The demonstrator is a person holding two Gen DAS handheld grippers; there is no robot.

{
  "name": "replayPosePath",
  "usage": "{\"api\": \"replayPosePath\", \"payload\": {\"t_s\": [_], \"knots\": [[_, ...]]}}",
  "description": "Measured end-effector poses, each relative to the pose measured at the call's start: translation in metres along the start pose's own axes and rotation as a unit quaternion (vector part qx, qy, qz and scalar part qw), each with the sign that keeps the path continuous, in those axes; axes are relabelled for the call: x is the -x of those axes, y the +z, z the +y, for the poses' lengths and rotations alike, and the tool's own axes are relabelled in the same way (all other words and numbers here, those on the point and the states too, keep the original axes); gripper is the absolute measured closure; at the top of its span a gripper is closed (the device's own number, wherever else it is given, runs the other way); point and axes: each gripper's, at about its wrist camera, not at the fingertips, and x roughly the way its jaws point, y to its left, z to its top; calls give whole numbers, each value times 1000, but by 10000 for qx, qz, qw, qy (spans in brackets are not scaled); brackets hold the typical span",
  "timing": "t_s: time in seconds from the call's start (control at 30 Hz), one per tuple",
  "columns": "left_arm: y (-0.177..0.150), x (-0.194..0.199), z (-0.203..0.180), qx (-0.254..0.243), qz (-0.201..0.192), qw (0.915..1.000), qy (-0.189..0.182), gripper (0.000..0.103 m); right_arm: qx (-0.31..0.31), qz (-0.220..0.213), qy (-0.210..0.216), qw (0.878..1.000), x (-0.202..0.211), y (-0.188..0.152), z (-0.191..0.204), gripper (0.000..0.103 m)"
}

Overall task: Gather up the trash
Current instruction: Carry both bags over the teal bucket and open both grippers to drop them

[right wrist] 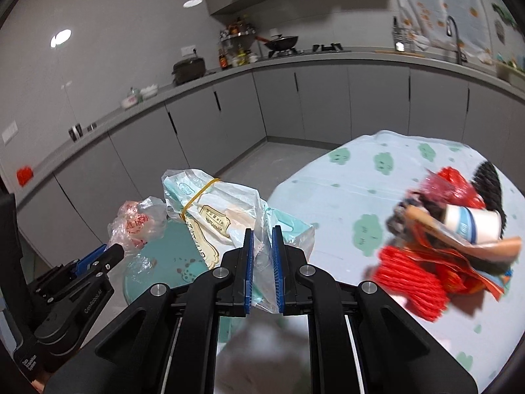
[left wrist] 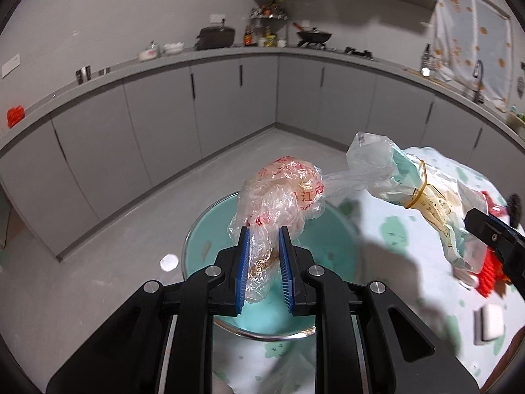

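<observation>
you've got 2 grippers in play, each w/ 2 blue-padded jaws, and both are clenched on trash. your left gripper (left wrist: 264, 229) pinches 1 crumpled clear plastic bag w/ red print (left wrist: 282, 193), jaws closed on its twisted lower end; the bag's bulk puffs up above the tips, held in the air over 1 round teal glass-topped stool (left wrist: 328, 249) that sits just beside the worktop. your right gripper (right wrist: 262, 229) is clamped on 1 long clear-and-pale-green plastic packet w/ a yellow rubber band round it (right wrist: 210, 210); that packet sticks out up and to the left of the tips, also off the surface. in the right wrist view the 2 held bags sit close together, packet's far end near the red-print bag, can't tell if touching.

the worktop w/ white cloth printed w/ green cloud shapes (right wrist: 354, 180) carries 1 loose heap of leftover trash (right wrist: 452, 236) on its right part: 1 white paper cup w/ blue band (right wrist: 472, 223) lying on its side, 1 red mesh net piece (right wrist: 410, 279) at the front, red crinkled plastic (right wrist: 459, 184) behind, 1 dark bristly brush-like thing (right wrist: 492, 184) at the back, plus tan and orange wrappers, count unclear due to blur. in the left wrist view 1 white rectangular block (left wrist: 492, 323) lies on the cloth near the right edge.

behind: grey cabinets along 2 walls, 1 wok (right wrist: 282, 42) on the stove, 1 dark pot (right wrist: 189, 69) on the counter.
</observation>
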Motion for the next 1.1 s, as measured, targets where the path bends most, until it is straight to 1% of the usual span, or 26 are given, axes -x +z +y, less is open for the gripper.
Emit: {"api": "replayPosePath", "payload": {"t_s": [0.1,0.23,0.4,0.57,0.7,0.73,0.77,0.8,0.87,1.03,1.07,1.1], "knots": [[-1,-18,7,86,154,9998,130,85,53,179,42,9998,-19,-1,10,91],[-3,-39,10,166,344,9991,203,85,128,351,66,9993,-39,-5,23,91],[-8,-56,17,244,496,9982,224,85,201,527,183,9982,-57,-7,35,91],[-10,-68,21,289,600,9975,217,85,142,768,418,9961,-74,-12,42,90],[-11,-76,21,272,666,9972,212,85,81,1018,824,9914,-84,-16,48,85],[-11,-76,19,264,675,9971,214,84,37,1076,947,9897,-85,-17,48,81],[-11,-78,19,253,686,9971,210,83,9,1095,1003,9889,-85,-17,47,73],[-11,-79,19,240,691,9971,214,82,-22,1083,1040,9887,-84,-17,46,70],[-11,-81,17,207,706,9970,232,82,-13,998,1059,9894,-79,-15,46,70],[-10,-79,14,143,674,9972,306,70,-125,711,939,9930,-59,-7,35,69],[-10,-78,13,114,651,9973,320,63,-139,659,905,9936,-55,-6,33,69],[-9,-76,11,101,624,9974,338,53,-161,592,866,9944,-51,-5,30,68]]}}
